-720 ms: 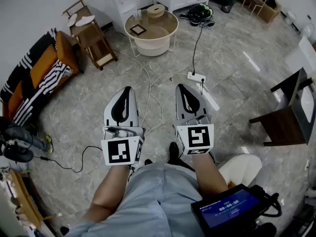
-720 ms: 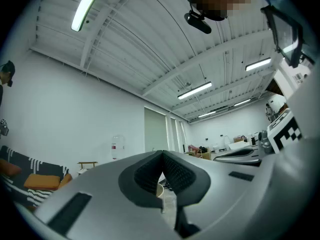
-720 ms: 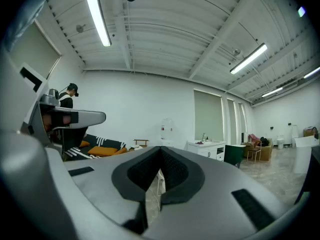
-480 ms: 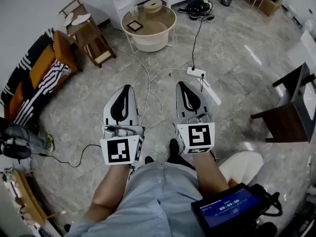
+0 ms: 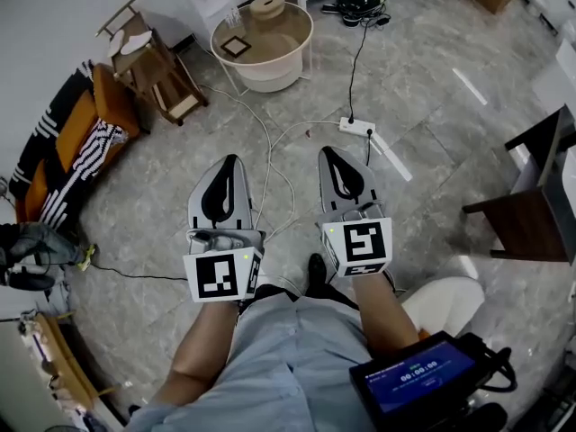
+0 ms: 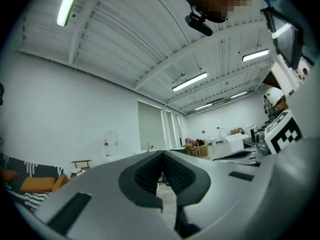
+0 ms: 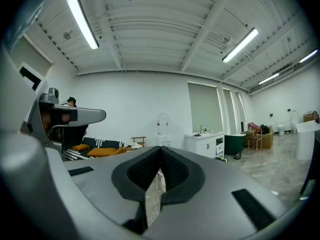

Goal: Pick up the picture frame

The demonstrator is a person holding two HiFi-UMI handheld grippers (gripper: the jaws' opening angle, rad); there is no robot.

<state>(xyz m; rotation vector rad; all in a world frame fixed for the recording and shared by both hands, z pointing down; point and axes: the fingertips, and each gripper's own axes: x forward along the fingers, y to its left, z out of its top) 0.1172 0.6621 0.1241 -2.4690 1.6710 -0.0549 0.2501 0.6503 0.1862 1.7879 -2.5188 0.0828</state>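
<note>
A small dark picture frame (image 5: 236, 46) lies flat on a round beige table (image 5: 290, 52) far ahead, at the top of the head view. My left gripper (image 5: 231, 162) and right gripper (image 5: 328, 154) are held level side by side above the stone floor, well short of the table. Both have their jaws together with nothing between them. In the left gripper view the tips of the left gripper (image 6: 162, 154) meet, and in the right gripper view the tips of the right gripper (image 7: 160, 148) meet too. The frame does not show in either gripper view.
A round wooden box (image 5: 267, 5) stands on the table. A wooden chair (image 5: 153, 61) and a striped couch (image 5: 67, 142) are at the left. White cables and a power strip (image 5: 356, 128) lie on the floor ahead. A dark side table (image 5: 531, 196) stands at the right.
The round table and the floor have slid down and nearer in the head view, so I have moved forward a little. Both grippers keep their places and stay shut.
</note>
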